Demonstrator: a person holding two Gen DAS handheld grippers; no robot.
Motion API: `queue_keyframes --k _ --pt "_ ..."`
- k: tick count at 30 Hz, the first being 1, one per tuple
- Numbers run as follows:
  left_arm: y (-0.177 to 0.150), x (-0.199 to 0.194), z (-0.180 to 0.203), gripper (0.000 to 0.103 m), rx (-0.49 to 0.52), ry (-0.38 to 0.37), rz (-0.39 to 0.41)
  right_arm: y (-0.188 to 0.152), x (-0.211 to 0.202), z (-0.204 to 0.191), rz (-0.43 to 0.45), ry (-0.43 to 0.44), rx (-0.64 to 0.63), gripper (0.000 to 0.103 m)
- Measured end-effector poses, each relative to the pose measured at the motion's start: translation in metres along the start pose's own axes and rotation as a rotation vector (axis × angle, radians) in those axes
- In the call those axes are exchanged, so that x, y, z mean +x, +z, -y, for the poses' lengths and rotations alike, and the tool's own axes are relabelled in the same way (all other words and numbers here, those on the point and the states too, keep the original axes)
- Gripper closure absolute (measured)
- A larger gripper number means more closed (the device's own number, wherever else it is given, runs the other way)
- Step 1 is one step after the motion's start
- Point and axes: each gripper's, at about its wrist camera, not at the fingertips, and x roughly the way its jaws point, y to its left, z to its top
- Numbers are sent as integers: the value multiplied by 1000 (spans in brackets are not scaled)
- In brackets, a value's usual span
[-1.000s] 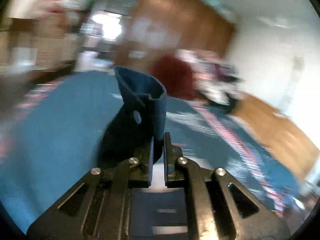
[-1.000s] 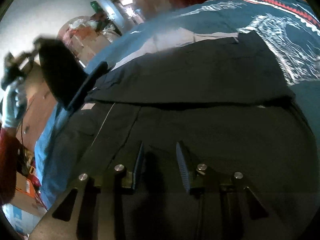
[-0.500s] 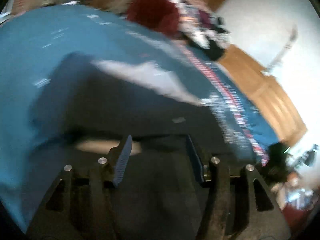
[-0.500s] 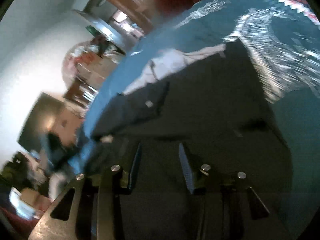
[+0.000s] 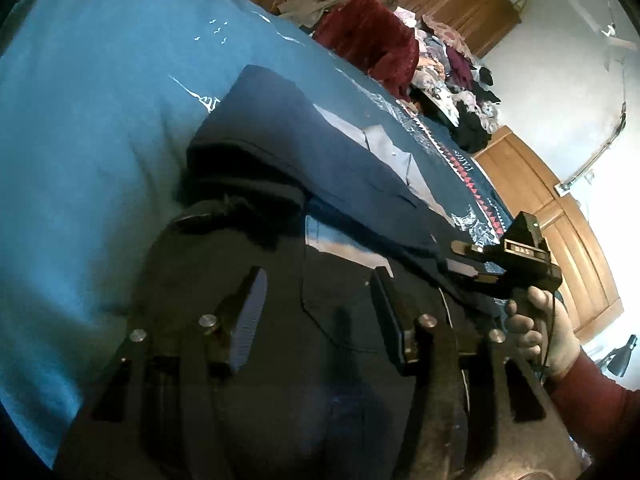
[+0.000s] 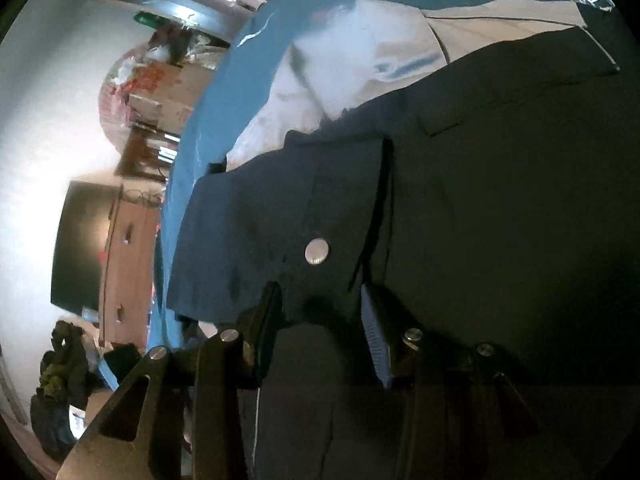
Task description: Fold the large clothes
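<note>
Here, mid-fold, both the left gripper (image 5: 316, 312) and right gripper (image 6: 320, 320) hover open over the dark navy jacket (image 5: 340, 184) at frame centre; next likely calls for pinching its cuffed sleeve (image 6: 280, 232).

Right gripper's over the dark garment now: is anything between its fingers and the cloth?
Nothing visible. The right gripper is open directly over the dark garment, its fingertips at the buttoned cuff. Only the garment's own folded layers lie there.
</note>
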Motion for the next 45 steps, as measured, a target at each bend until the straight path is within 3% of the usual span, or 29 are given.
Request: queue_keyframes --k 3,5,8,12,13,14,17,19,23,28,34,36,38,41,45 --pt "-2 -3 -7 50 -3 -3 3 2 -1 3 22 13 35 58" --pt "-2 -3 -7 50 -4 -6 4 1 1 4 20 -18 24 65" --pt "-3 -5 -9 50 -6 -10 5 -1 -5 0 40 -82 -11 60" --pt "-2 -4 -9 50 -8 -9 8 -2 1 2 35 -70 -12 59" --pt "-2 -4 -9 50 -7 -8 8 -1 3 2 40 -49 -12 66" --pt "-2 -5 -9 50 -6 -8 10 -1 2 1 45 -20 -12 89" --pt "-3 -6 -9 50 -3 -7 15 1 -15 -4 107 35 -21 96" --pt "-3 -7 -8 50 0 -6 20 1 -44 -8 173 54 -45 97" --pt "-4 -6 -8 50 4 -6 24 -1 -120 10 307 0 -48 97" --pt "-3 -5 -8 50 4 -2 22 -14 -173 52 368 -75 6 97" --pt "1 -2 -9 50 5 7 15 -31 -176 76 340 -132 9 98" --pt "1 -1 -9 50 5 10 11 -34 -161 81 281 -149 2 96" --pt "2 -1 -9 49 6 11 11 -38 -156 81 266 -218 -18 90" --pt "2 -1 -9 49 8 16 8 -46 -167 74 322 -305 -52 89" --pt "9 -4 9 43 49 69 0 -47 -180 52 397 -314 -112 84"
